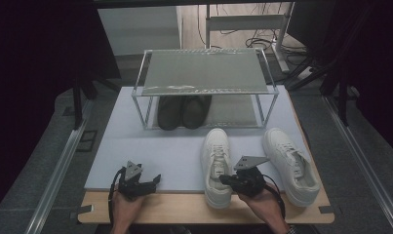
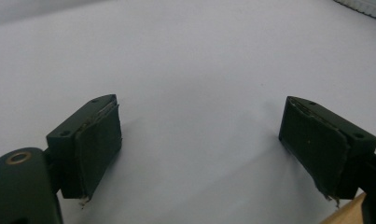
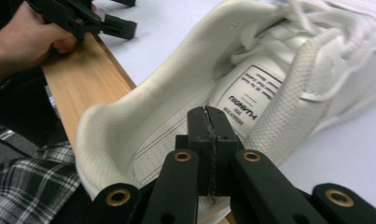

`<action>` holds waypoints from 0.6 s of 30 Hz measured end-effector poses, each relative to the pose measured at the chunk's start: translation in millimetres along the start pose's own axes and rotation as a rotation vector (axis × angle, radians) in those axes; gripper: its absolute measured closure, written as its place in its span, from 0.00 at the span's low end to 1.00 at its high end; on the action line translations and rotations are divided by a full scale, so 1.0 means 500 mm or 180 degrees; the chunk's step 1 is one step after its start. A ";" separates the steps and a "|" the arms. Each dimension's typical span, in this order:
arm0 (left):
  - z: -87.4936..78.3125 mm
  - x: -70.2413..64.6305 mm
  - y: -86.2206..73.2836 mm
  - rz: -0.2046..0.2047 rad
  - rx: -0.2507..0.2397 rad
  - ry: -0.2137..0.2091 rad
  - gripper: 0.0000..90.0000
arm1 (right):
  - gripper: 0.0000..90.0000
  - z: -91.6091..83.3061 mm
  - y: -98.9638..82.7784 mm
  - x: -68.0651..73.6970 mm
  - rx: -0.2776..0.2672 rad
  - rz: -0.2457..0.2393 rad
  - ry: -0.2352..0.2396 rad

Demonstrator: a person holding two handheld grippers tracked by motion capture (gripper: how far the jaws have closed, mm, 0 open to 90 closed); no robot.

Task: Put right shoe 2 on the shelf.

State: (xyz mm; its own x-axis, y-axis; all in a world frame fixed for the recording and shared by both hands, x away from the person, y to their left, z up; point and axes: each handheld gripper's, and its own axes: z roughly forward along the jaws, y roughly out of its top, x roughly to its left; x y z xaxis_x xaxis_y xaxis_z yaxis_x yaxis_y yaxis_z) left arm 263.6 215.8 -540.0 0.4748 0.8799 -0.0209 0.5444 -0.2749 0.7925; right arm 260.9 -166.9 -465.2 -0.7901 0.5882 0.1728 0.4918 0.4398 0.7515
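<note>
Under the rack's (image 1: 204, 73) shelf, dark shoes (image 1: 184, 112) (a pair).

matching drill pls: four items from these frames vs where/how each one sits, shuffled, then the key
Items
1. left claw
2. right claw
3. dark shoes
4. right-hand white sneaker

Place or state
A. side by side on the lower level of the metal rack
B. shut, tips over the opening of the left-hand white sneaker
C. open, nothing between its pads, above the white mat
D. lying on the mat apart from both claws, toe toward the rack

Pairs: 1-C, 2-B, 3-A, 4-D
</note>
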 end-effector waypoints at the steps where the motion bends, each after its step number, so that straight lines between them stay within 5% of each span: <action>1: 0.000 0.000 0.000 -0.0001 0.0000 -0.0001 0.14 | 0.99 -0.002 -0.001 -0.003 0.0002 0.0001 -0.0011; 11: 0.000 0.000 0.000 0.0005 0.0004 0.0002 0.14 | 0.99 -0.039 -0.017 -0.042 0.0037 0.0095 -0.0188; 18: 0.000 0.000 0.000 0.0000 0.0004 0.0005 0.14 | 0.96 -0.050 -0.018 -0.045 0.0067 0.0146 -0.0163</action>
State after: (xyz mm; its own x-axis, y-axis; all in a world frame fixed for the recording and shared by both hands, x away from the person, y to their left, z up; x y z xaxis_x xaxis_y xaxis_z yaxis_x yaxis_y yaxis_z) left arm 263.7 215.7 -539.9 0.4735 0.8806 -0.0199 0.5452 -0.2753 0.7918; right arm 265.3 -201.0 -459.9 -0.7469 0.6419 0.1736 0.5352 0.4254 0.7298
